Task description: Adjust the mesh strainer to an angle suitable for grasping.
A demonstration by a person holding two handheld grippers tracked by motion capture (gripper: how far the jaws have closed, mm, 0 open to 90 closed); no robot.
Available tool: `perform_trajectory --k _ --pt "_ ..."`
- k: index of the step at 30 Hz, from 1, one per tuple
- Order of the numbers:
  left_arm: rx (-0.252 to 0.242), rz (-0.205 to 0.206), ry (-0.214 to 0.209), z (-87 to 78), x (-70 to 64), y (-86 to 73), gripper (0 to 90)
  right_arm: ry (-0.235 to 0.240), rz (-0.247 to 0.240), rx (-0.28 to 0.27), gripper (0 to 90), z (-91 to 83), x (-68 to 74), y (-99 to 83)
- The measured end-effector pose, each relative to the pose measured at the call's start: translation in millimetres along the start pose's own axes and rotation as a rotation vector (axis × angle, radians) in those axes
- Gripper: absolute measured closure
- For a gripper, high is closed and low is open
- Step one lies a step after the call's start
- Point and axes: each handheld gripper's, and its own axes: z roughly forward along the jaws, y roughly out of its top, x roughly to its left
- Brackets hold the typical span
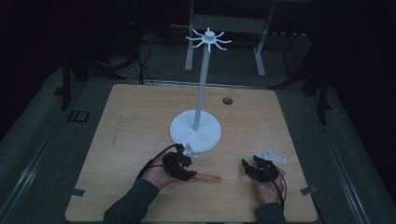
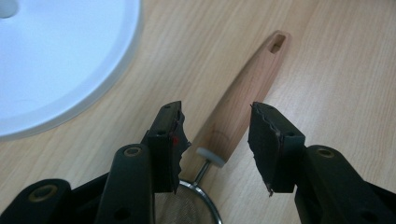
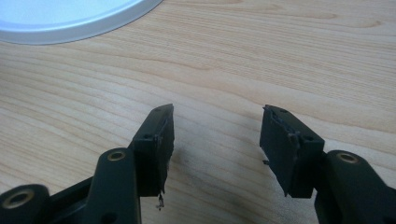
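A small strainer with a wooden handle lies flat on the table; its wire mesh bowl peeks out under my left gripper. My left gripper is open, its jaws standing either side of the handle near the white collar without closing on it. In the high view the left gripper hovers over the handle. A white rack stand with hook arms on top rises from a round base just behind. My right gripper rests low at the front right, and its own view shows the right gripper open over bare wood.
The wooden table has a small round hole at the back right. The white base rim lies close to the left of the strainer handle. Metal frame legs stand beyond the table's far edge.
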Motion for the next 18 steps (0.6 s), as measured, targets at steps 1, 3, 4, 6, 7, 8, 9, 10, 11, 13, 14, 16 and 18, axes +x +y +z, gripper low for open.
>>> perform_trajectory --k 1,3,4,6,7,8,9,10,11,13,14,16,18 --pt "0.006 0.003 -0.001 2.2 -1.2 0.8 55.0 0.000 0.000 0.000 44.4 0.0 0.0 0.0" --pt "0.035 0.023 0.004 6.4 -2.6 2.1 55.8 0.000 0.001 0.000 44.3 0.1 -0.1 0.0" --pt "0.047 0.028 0.000 8.4 -3.0 2.4 56.3 0.000 0.000 0.000 44.3 0.1 -0.1 0.0" --pt "0.064 0.032 -0.007 12.8 -4.0 2.8 57.2 0.001 0.000 0.000 44.3 0.0 -0.1 0.0" --pt "0.078 0.038 -0.008 14.6 -4.3 2.9 57.6 0.001 0.000 -0.001 44.3 0.0 -0.2 0.0" --pt "0.089 0.043 -0.012 16.4 -4.5 3.1 57.9 0.001 0.000 -0.001 44.3 0.0 -0.3 0.0" --pt "0.098 0.049 -0.012 17.8 -4.7 3.2 57.9 0.002 -0.001 0.000 44.2 0.0 -0.4 0.0" --pt "0.104 0.048 -0.012 19.2 -4.9 3.4 58.3 0.002 0.000 -0.001 44.2 0.0 -0.4 0.0" --pt "0.115 0.049 -0.008 20.6 -5.1 3.5 58.9 0.002 0.000 -0.001 44.2 0.0 -0.3 0.0" --pt "0.132 0.060 -0.008 22.6 -5.4 3.4 59.2 0.001 -0.002 -0.001 44.2 0.0 -0.3 0.0" --pt "0.132 0.061 -0.005 22.7 -5.4 3.6 59.4 0.001 -0.001 0.000 44.2 0.0 -0.2 0.0" --pt "0.131 0.059 0.011 21.5 -4.8 3.9 61.4 0.001 0.000 -0.001 44.2 0.1 -0.1 0.0" --pt "0.126 0.046 0.026 20.0 -2.4 4.1 64.7 0.002 0.000 0.000 44.2 0.1 0.0 0.0"
